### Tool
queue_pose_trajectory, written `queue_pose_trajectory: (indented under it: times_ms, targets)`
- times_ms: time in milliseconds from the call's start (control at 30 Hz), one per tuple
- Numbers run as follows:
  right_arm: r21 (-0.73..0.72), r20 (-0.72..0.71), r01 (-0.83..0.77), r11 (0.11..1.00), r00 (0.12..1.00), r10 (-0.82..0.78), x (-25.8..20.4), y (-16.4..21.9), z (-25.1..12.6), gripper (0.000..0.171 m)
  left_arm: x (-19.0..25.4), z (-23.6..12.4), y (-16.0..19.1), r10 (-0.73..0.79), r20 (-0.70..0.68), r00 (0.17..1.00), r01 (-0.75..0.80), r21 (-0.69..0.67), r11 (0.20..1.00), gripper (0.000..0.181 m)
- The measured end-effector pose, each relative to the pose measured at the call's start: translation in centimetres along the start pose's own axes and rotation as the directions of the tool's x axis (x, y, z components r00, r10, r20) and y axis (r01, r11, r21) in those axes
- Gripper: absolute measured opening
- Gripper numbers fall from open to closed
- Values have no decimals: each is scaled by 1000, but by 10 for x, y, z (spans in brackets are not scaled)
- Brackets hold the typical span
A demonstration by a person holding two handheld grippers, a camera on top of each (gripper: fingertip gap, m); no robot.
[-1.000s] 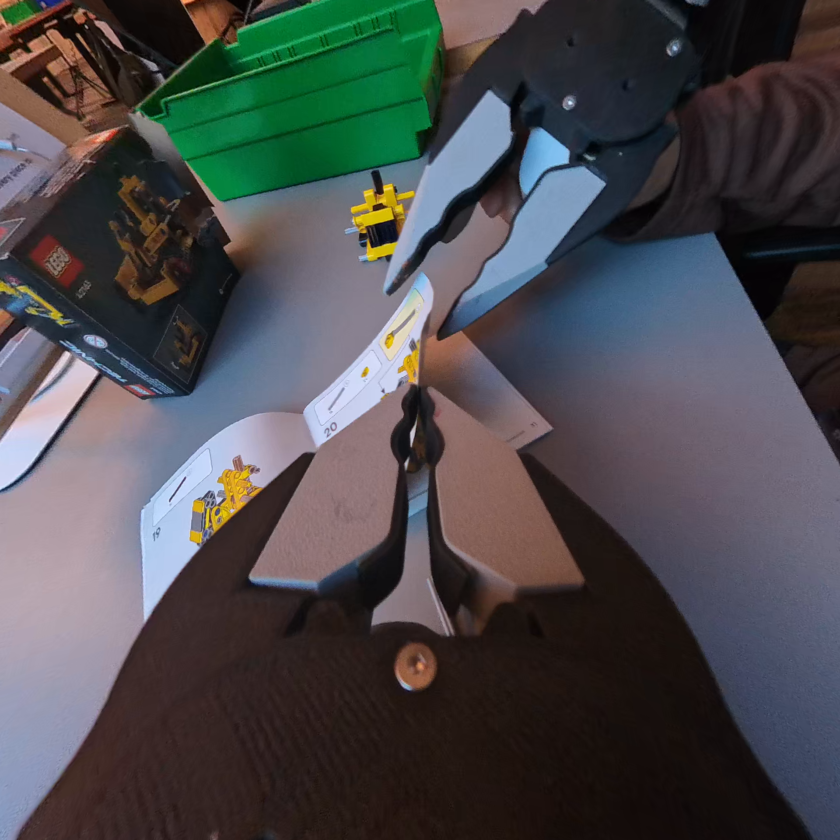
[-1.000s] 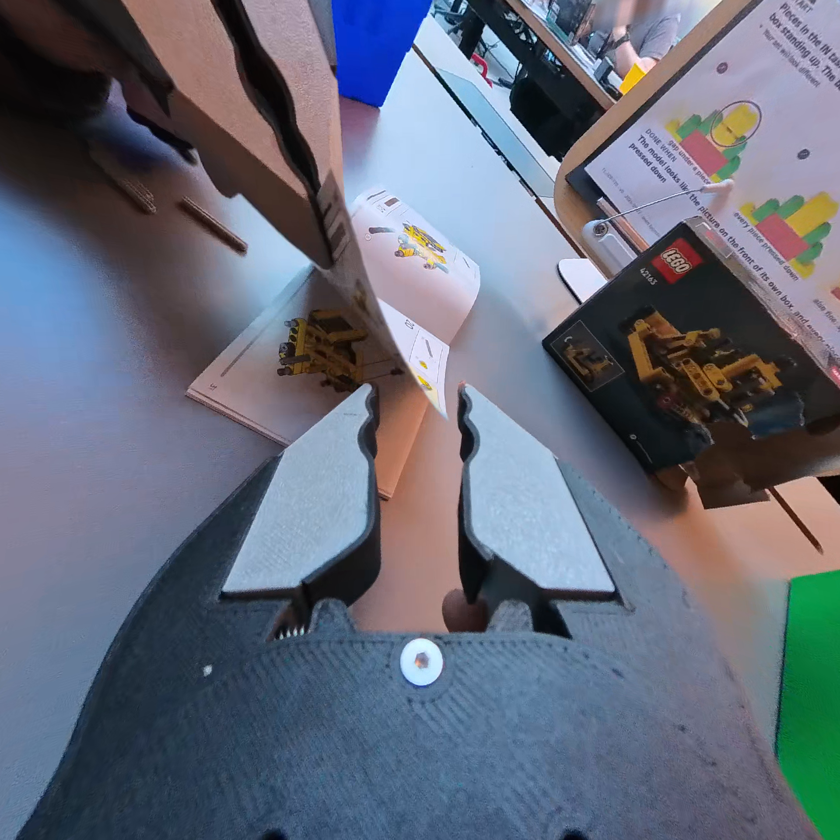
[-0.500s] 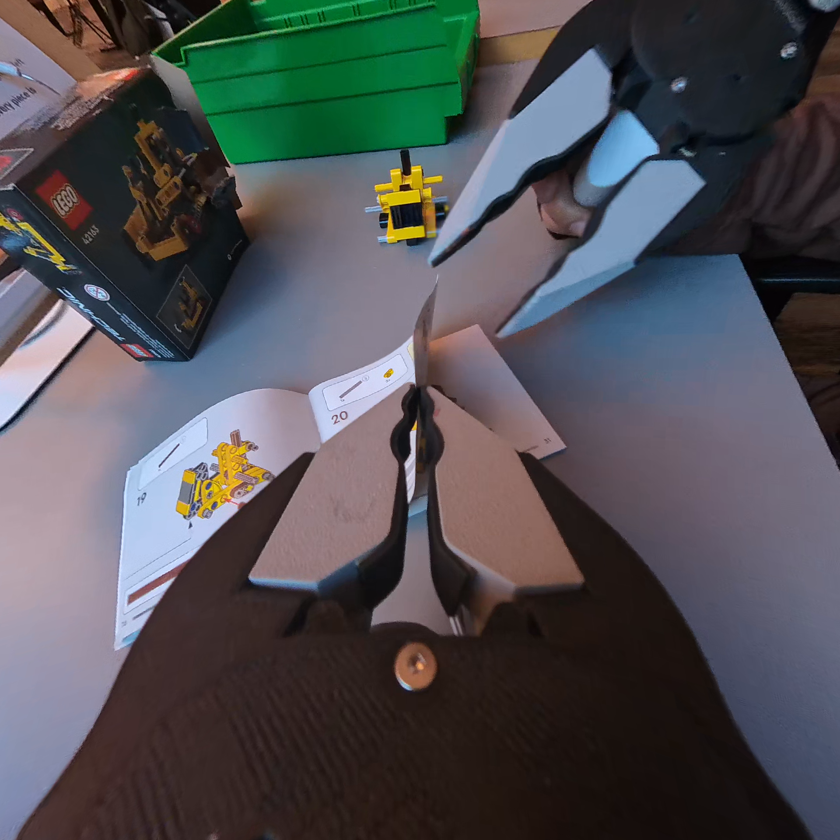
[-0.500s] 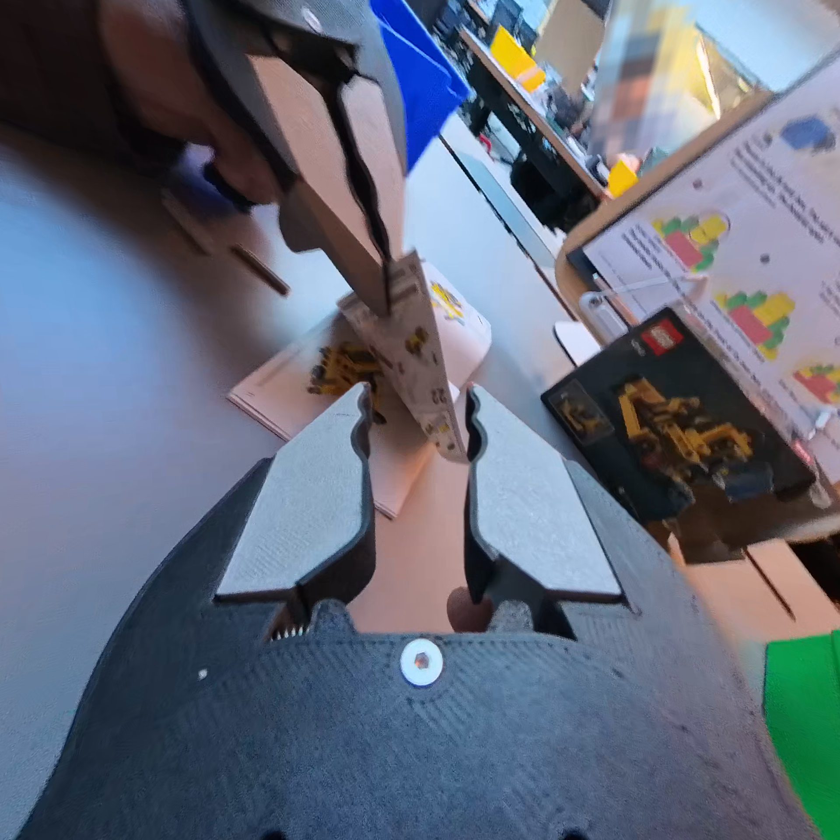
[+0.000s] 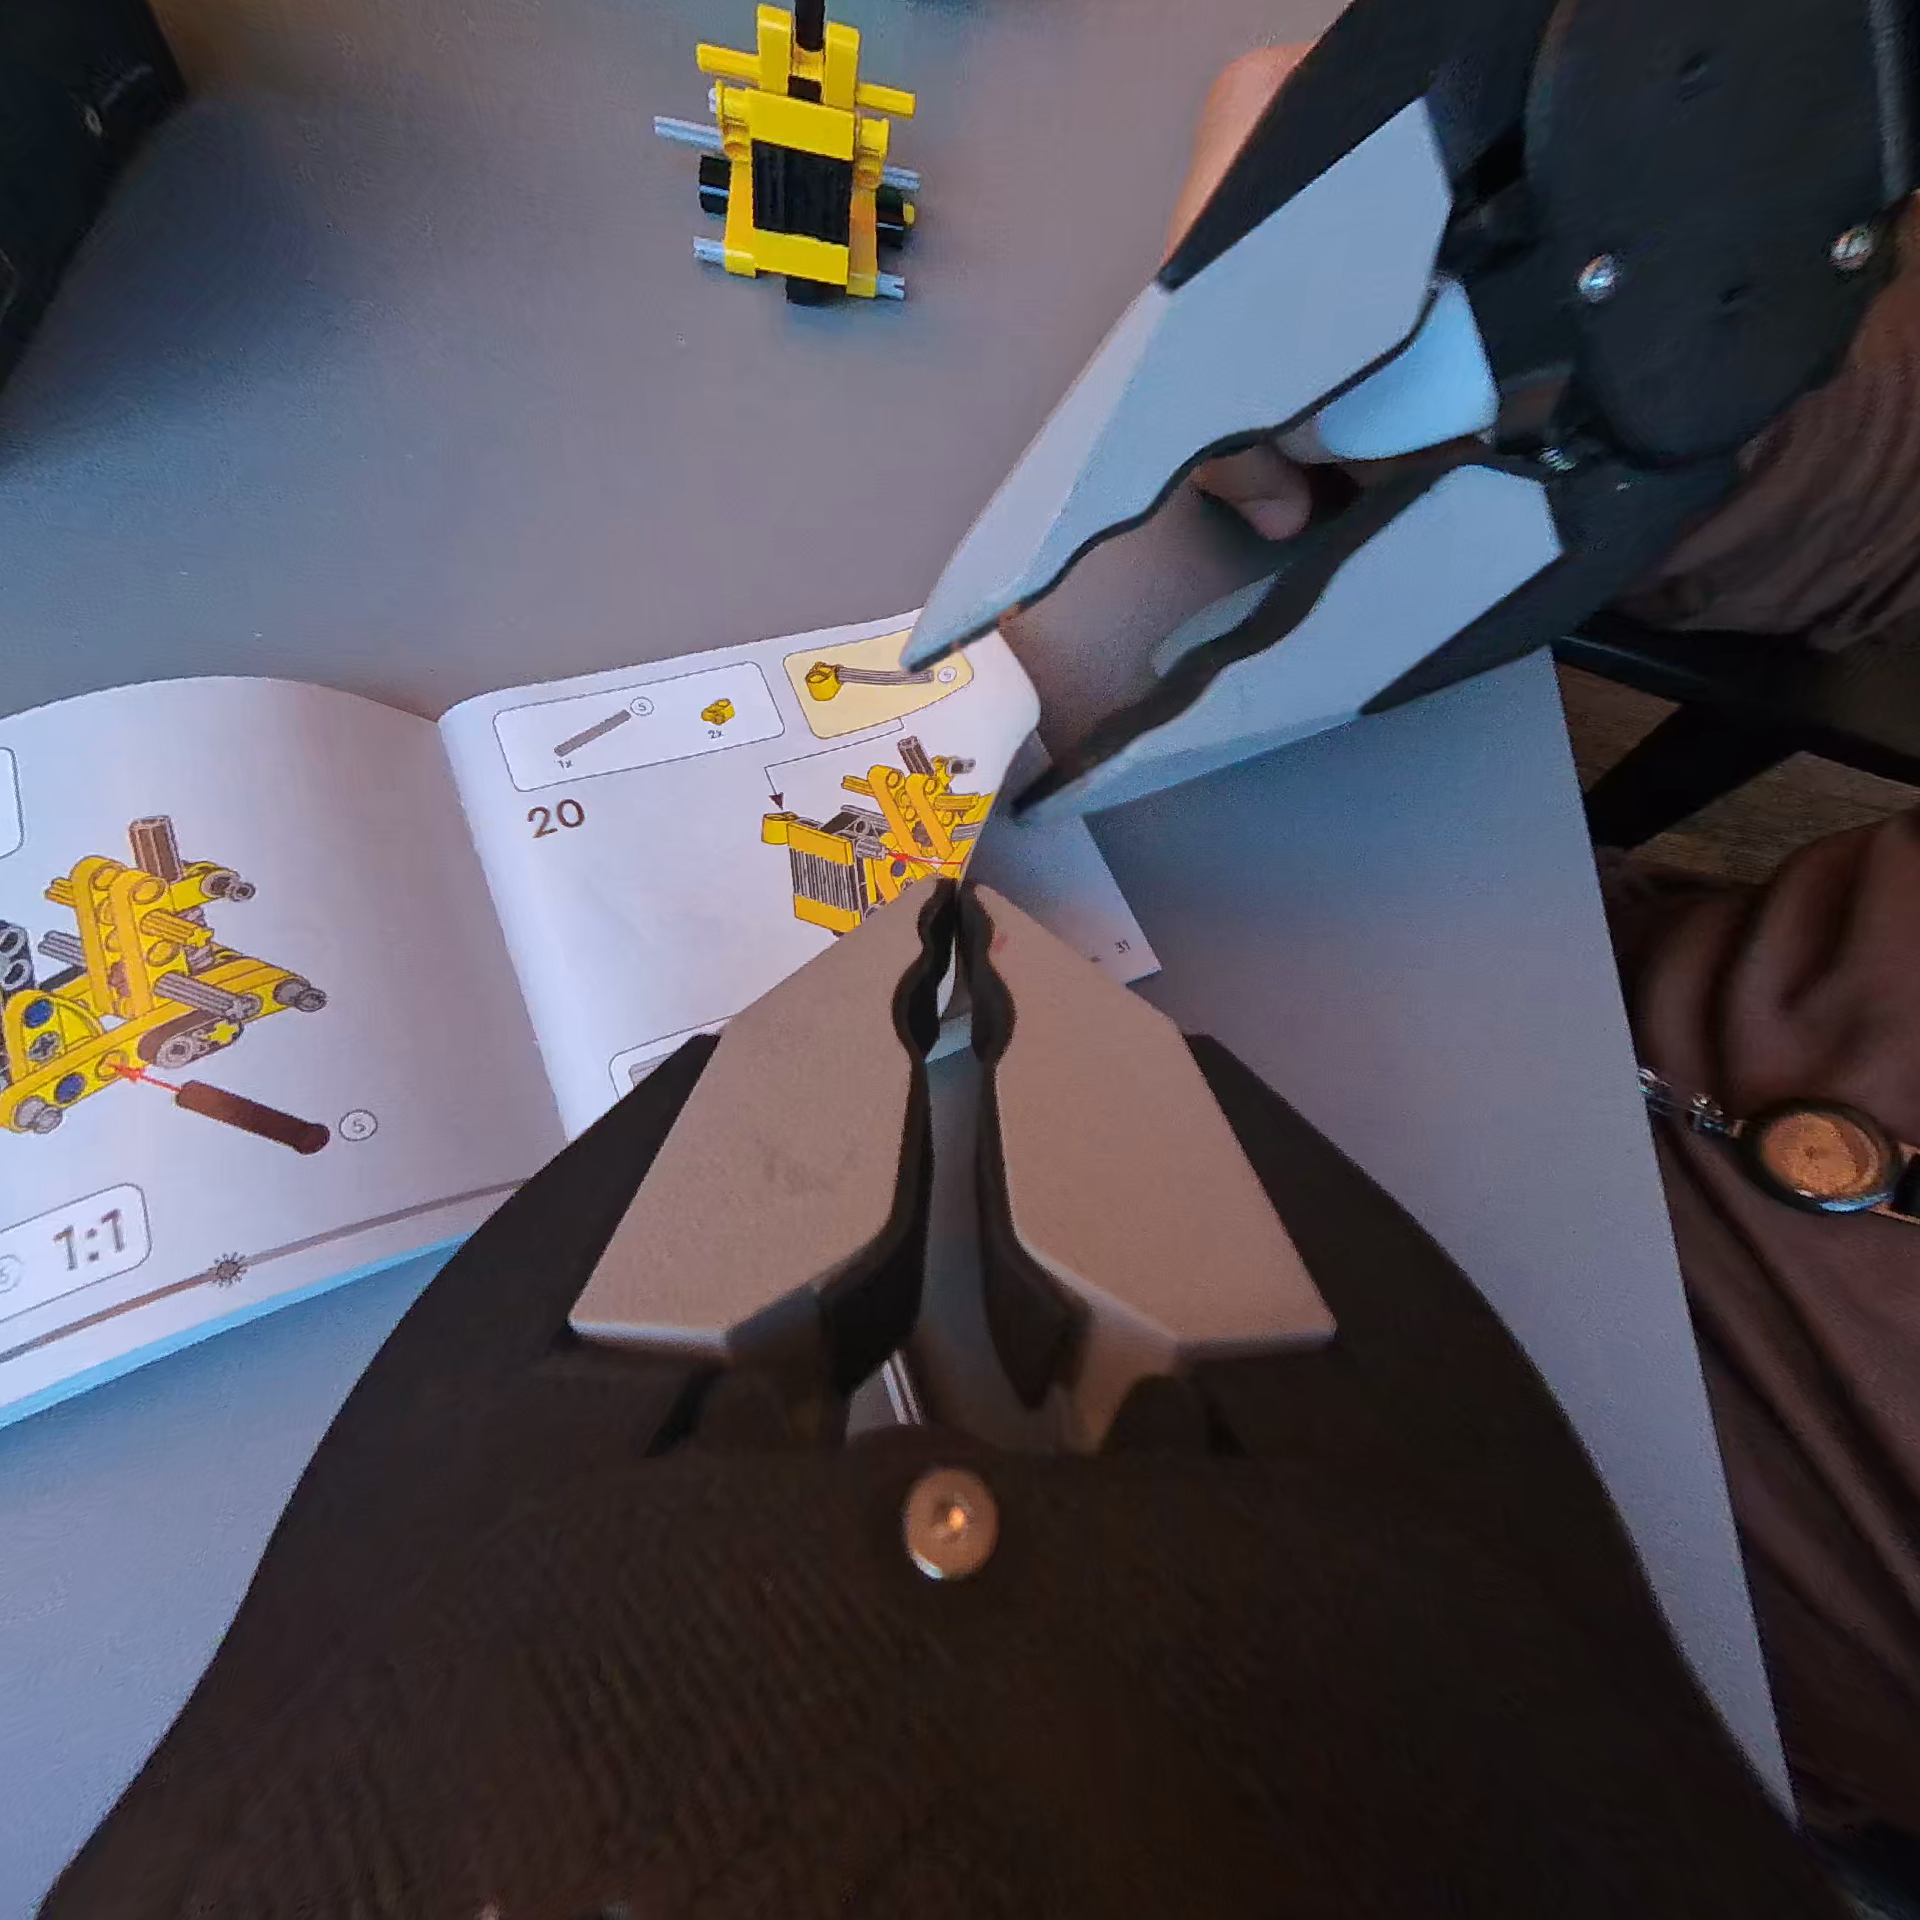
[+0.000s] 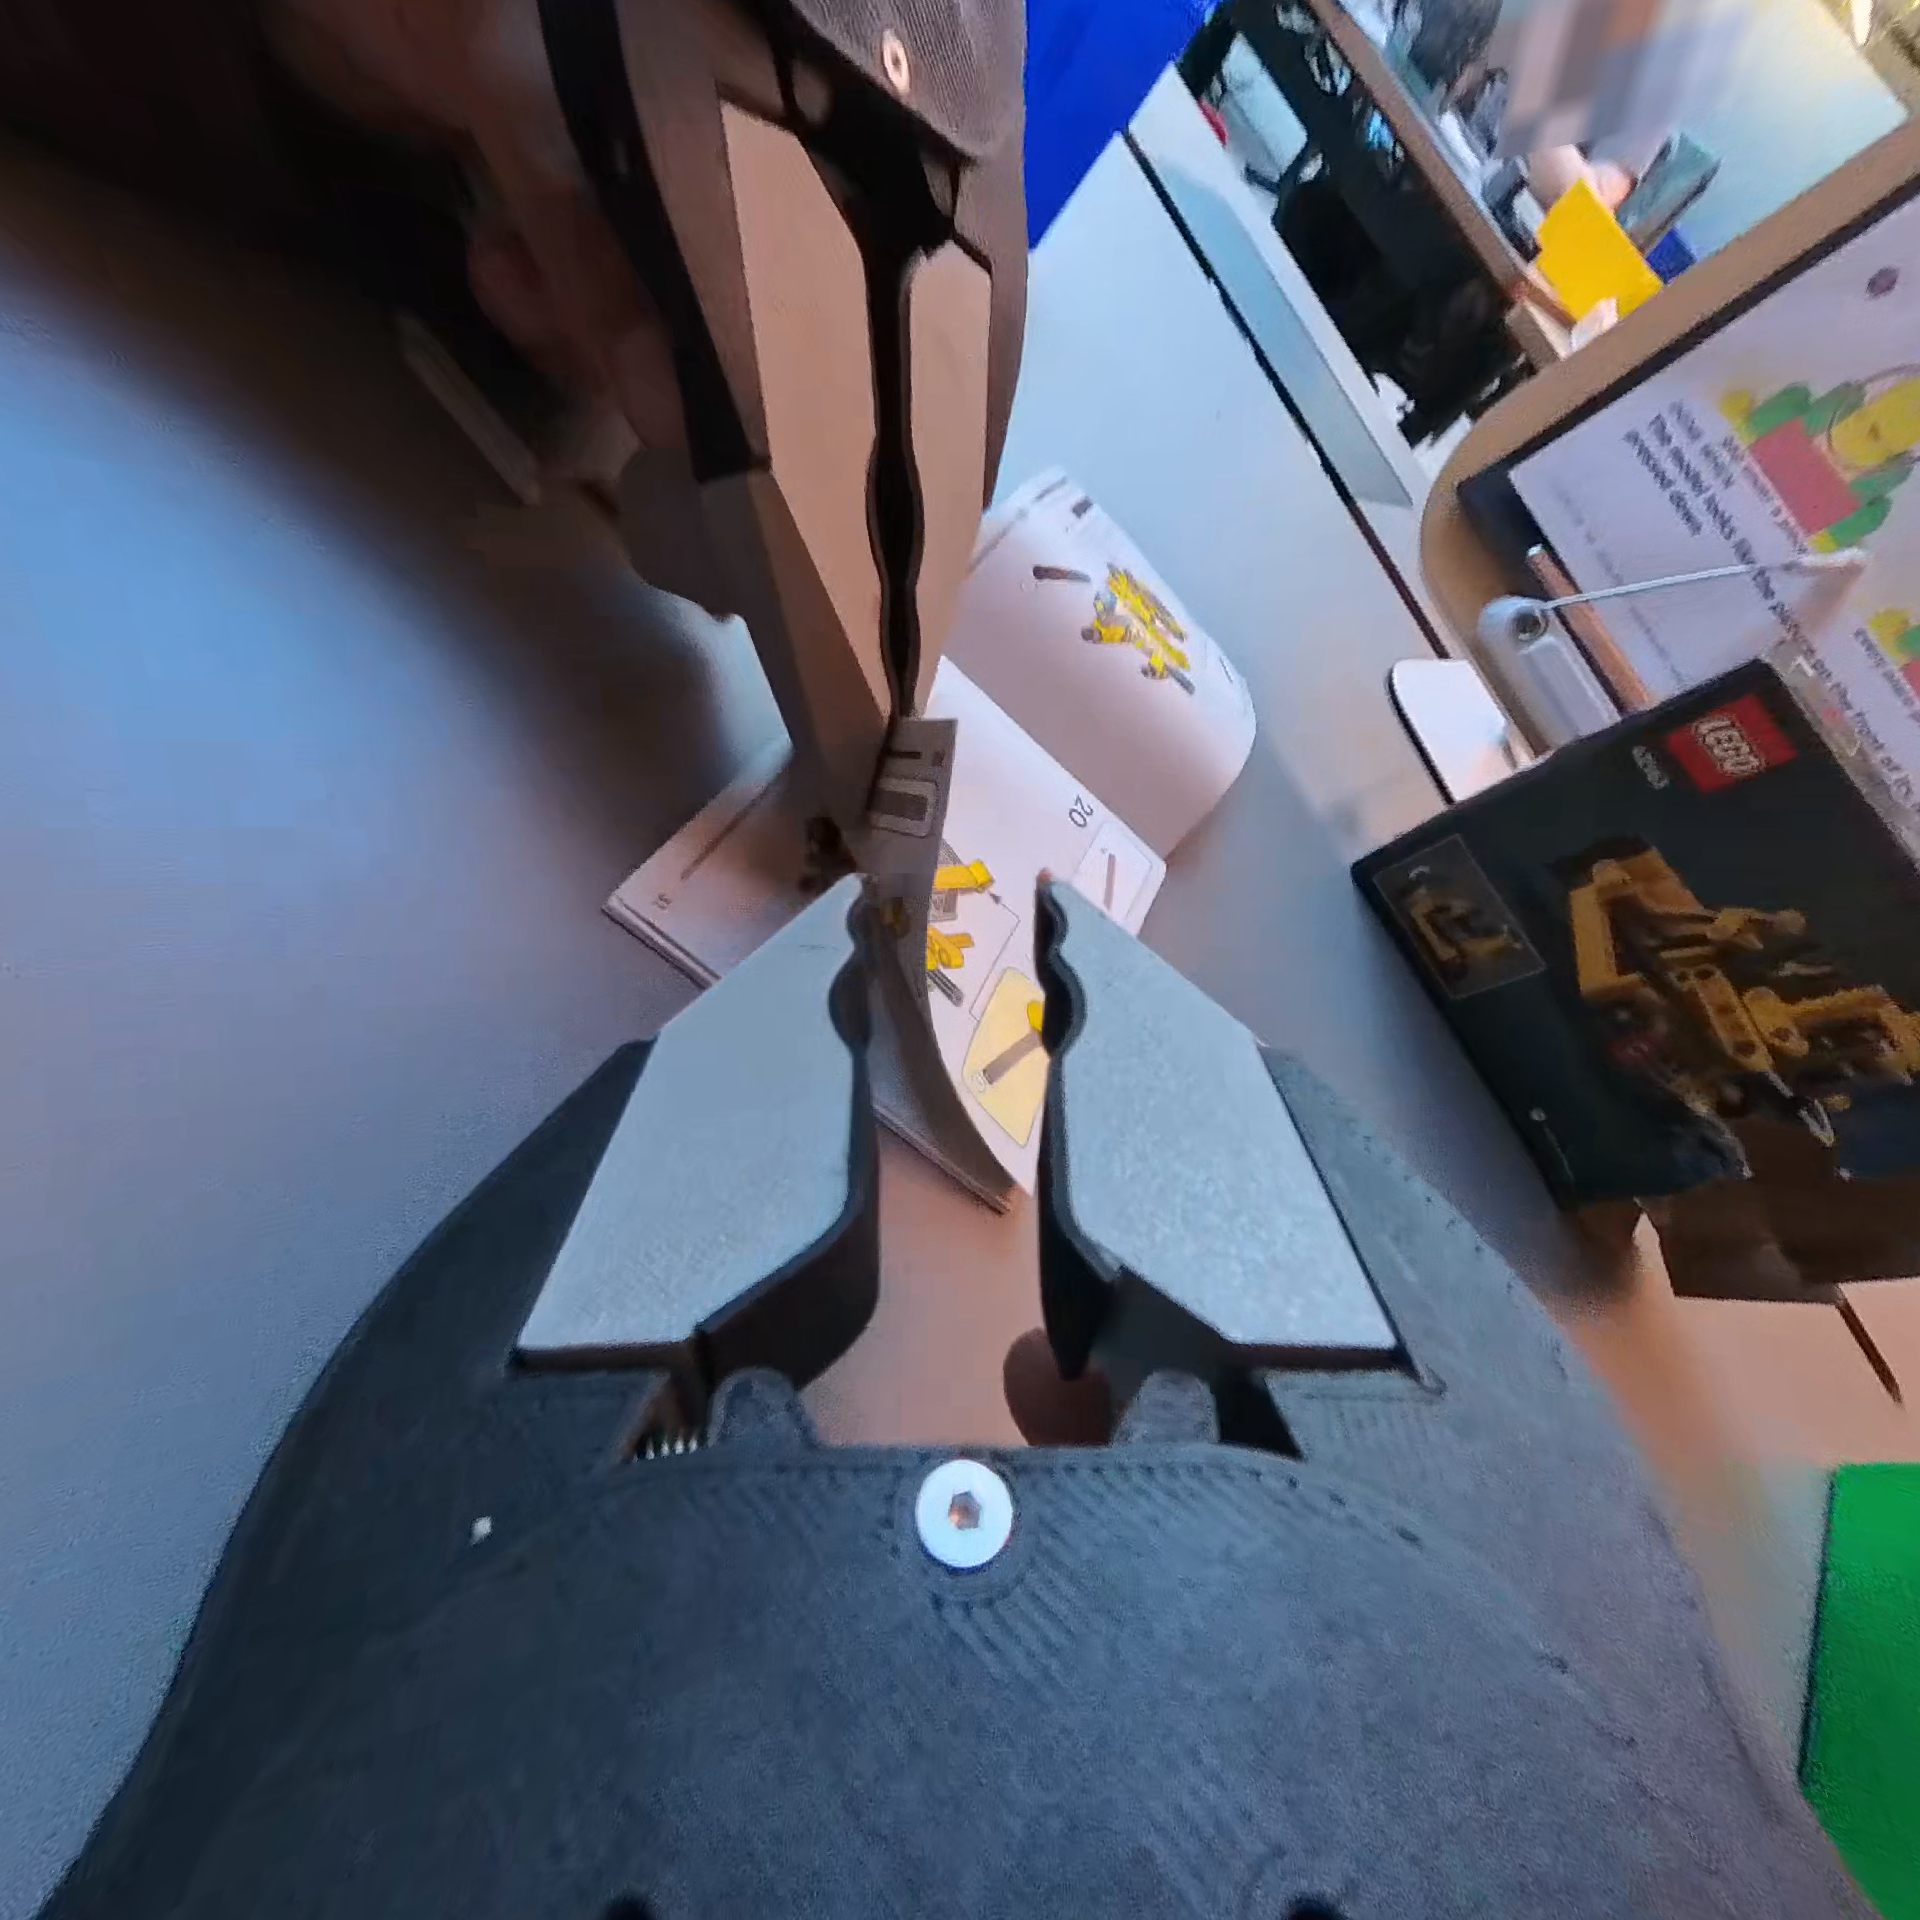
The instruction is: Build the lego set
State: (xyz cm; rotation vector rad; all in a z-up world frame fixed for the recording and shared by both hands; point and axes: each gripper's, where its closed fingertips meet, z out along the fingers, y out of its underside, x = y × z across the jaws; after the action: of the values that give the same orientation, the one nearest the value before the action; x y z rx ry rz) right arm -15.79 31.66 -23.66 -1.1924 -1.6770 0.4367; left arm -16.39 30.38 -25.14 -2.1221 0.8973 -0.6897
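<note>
Left gripper (image 5: 953, 902) pinched tight on the raised page (image 6: 914, 821) of the open instruction booklet (image 5: 343, 935), flat on the grey table (image 5: 364, 447). Right gripper (image 6: 948, 902) with fingers apart, straddling that lifted page without clamping it. Printed step numbers and part drawings visible on the spread, wording left unread. Small yellow-and-black lego model (image 5: 800, 166) upright on the table beyond the booklet, well apart from both tools. Black set box (image 6: 1662, 956) bearing a red brand logo, right of the booklet. Green bin (image 6: 1870, 1662) at the edge.
</note>
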Motion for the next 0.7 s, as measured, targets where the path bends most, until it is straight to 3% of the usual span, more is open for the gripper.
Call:
queue_pose_trajectory:
  times_ms: [33,167,333,533,700]
  targets:
    - [-18,-8,-8,1000,1000,8,2,3,1,24,1,-1,-1,4,-4,1000,-4,7,1000,0]
    - [17,1,-56,998,998,56,5,-1,-3,6,3,-4,-4,-2,-25,1000,3,34,999,0]
    - [152,55,-146,977,989,140,8,-18,-16,2,5,-4,-4,1,-43,999,1,37,999,0]
    - [138,125,-207,969,974,190,3,-19,-14,0,11,-4,-5,45,-54,998,-43,39,998,0]
    - [169,349,-393,904,881,318,-10,-34,-23,0,25,-4,-3,160,-92,983,-157,36,987,0]
